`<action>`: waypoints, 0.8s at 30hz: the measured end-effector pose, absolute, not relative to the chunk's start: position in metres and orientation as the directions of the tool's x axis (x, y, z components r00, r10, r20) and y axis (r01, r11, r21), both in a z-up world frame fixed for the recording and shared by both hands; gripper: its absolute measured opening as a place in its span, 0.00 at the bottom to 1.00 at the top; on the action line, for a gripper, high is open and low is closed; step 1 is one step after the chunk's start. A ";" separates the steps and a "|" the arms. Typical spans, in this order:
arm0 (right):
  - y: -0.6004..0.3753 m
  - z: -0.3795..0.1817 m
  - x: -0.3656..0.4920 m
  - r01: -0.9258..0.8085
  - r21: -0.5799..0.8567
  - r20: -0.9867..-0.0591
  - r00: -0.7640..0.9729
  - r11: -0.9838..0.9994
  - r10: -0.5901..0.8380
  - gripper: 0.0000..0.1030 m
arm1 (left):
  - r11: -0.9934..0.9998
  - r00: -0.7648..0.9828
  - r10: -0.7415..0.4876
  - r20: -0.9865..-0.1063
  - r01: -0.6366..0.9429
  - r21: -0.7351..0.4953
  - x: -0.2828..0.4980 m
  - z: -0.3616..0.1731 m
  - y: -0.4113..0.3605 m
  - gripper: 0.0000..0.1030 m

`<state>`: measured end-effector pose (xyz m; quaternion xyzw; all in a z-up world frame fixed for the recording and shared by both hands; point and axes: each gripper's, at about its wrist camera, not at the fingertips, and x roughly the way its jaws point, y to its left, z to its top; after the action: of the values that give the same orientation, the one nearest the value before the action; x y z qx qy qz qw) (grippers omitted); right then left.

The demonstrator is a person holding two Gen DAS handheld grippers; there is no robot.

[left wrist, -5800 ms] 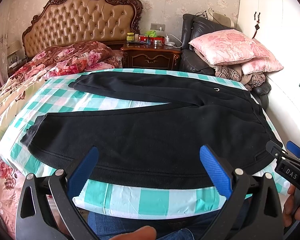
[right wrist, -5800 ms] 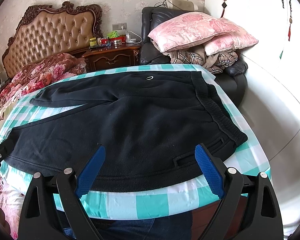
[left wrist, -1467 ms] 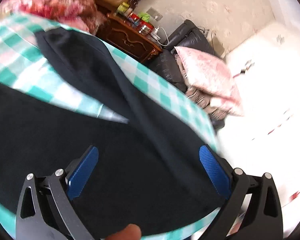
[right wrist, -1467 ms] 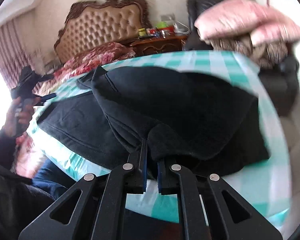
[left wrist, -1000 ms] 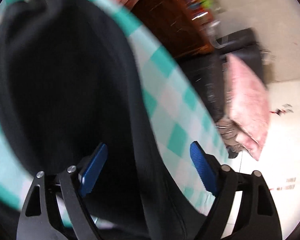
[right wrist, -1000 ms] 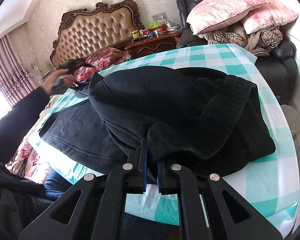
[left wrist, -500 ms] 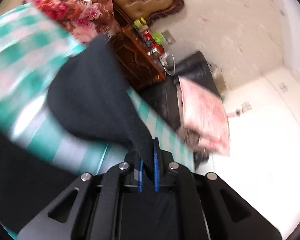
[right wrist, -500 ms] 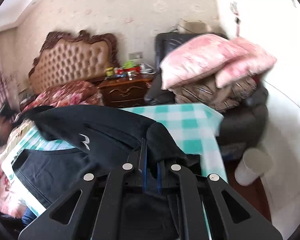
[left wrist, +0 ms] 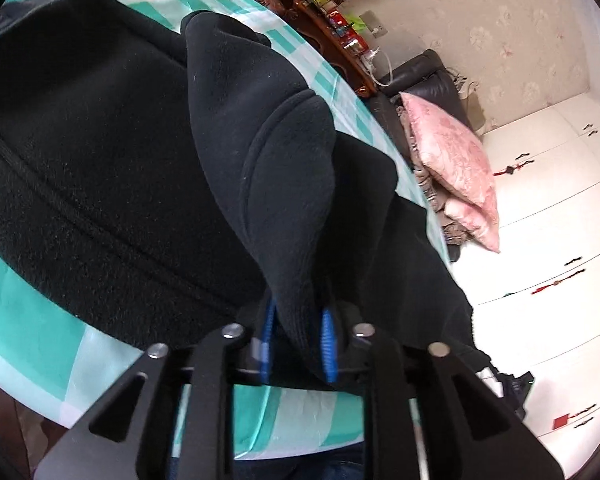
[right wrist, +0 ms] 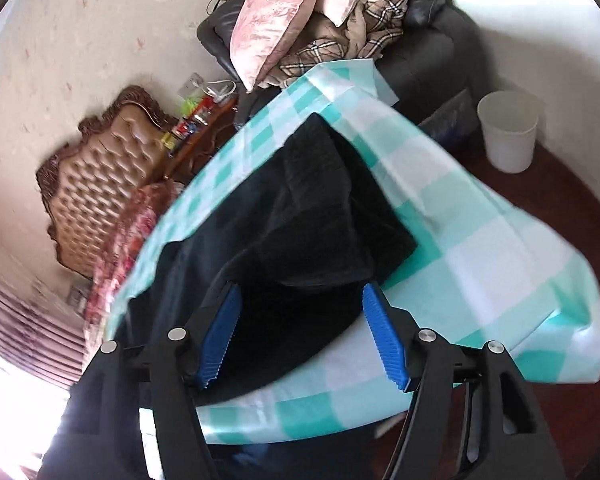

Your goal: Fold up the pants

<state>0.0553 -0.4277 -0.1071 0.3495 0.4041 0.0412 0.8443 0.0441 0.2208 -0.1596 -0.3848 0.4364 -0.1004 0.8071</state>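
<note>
Black fleece pants [left wrist: 100, 152] lie on a teal-and-white checked cloth [left wrist: 28, 328]. My left gripper [left wrist: 298, 340] is shut on the cuff end of one leg [left wrist: 284, 208], which is drawn over the other leg toward the near edge. In the right wrist view my right gripper [right wrist: 300, 328] is open, its blue pads either side of the folded waistband end of the pants [right wrist: 324, 208], holding nothing.
A black armchair [right wrist: 428, 40] piled with pink pillows [right wrist: 276, 12] and plaid blankets stands past the cloth's far corner. A white bin [right wrist: 508, 128] sits on the dark floor. A tufted headboard [right wrist: 100, 184] and a cluttered nightstand [left wrist: 340, 44] are behind.
My right gripper has opened and let go of the waistband, which now rests folded on the cloth. My left gripper has carried the leg cuff over the other leg toward the near edge.
</note>
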 end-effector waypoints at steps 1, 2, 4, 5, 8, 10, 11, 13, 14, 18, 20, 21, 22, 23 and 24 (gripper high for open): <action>-0.429 -0.109 0.057 0.223 0.649 -0.644 0.671 0.728 0.368 0.62 | 0.710 0.596 -0.474 -0.648 -0.176 -0.682 0.043 -0.155 0.218 0.28; -0.434 -0.112 0.058 0.239 0.685 -0.628 0.673 0.689 0.391 0.62 | 0.754 0.597 -0.434 -0.675 -0.170 -0.635 0.043 -0.153 0.215 0.29; -0.443 -0.112 0.054 0.248 0.734 -0.594 0.685 0.632 0.421 0.65 | 0.829 0.606 -0.343 -0.717 -0.164 -0.535 0.040 -0.143 0.207 0.40; -0.443 -0.111 0.055 0.247 0.734 -0.594 0.685 0.632 0.422 0.68 | 0.884 0.618 -0.242 -0.748 -0.178 -0.432 0.039 -0.132 0.200 0.47; -0.430 -0.109 0.064 0.214 0.731 -0.593 0.671 0.648 0.446 0.76 | 0.967 0.670 -0.041 -0.741 -0.161 -0.199 0.038 -0.102 0.183 0.64; -0.420 -0.112 0.074 0.195 0.727 -0.594 0.660 0.658 0.461 0.79 | 0.987 0.689 0.057 -0.722 -0.149 -0.064 0.050 -0.088 0.170 0.67; -0.416 -0.114 0.078 0.204 0.714 -0.609 0.653 0.670 0.451 0.79 | 0.990 0.701 0.107 -0.705 -0.141 0.011 0.063 -0.080 0.160 0.67; -0.409 -0.120 0.089 0.237 0.671 -0.657 0.629 0.702 0.416 0.79 | 0.982 0.702 0.188 -0.687 -0.119 0.146 0.089 -0.074 0.143 0.67; -0.407 -0.122 0.092 0.247 0.652 -0.675 0.621 0.717 0.399 0.77 | 0.972 0.695 0.221 -0.684 -0.100 0.213 0.107 -0.076 0.134 0.67; -0.392 -0.123 0.102 0.265 0.538 -0.748 0.588 0.800 0.308 0.57 | 0.913 0.578 0.344 -0.740 -0.020 0.408 0.174 -0.106 0.114 0.65; -0.390 -0.127 0.102 0.260 0.506 -0.762 0.581 0.822 0.285 0.45 | 0.894 0.519 0.383 -0.764 0.001 0.448 0.197 -0.122 0.116 0.31; -0.388 -0.129 0.102 0.253 0.494 -0.769 0.574 0.832 0.282 0.42 | 0.899 0.515 0.383 -0.766 -0.017 0.438 0.203 -0.119 0.121 0.11; -0.388 -0.132 0.101 0.250 0.493 -0.771 0.570 0.833 0.284 0.37 | 0.915 0.536 0.371 -0.758 -0.074 0.396 0.203 -0.103 0.132 0.09; -0.389 -0.134 0.100 0.250 0.493 -0.771 0.569 0.833 0.286 0.35 | 0.933 0.578 0.343 -0.740 -0.119 0.340 0.196 -0.086 0.143 0.09; -0.390 -0.136 0.097 0.249 0.494 -0.771 0.568 0.833 0.288 0.34 | 0.950 0.622 0.305 -0.721 -0.150 0.272 0.183 -0.071 0.157 0.09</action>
<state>0.0972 -0.3896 -0.1358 0.2887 0.4648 0.0115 0.8369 0.1825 0.1568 -0.0707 0.0930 0.4156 0.1270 0.8958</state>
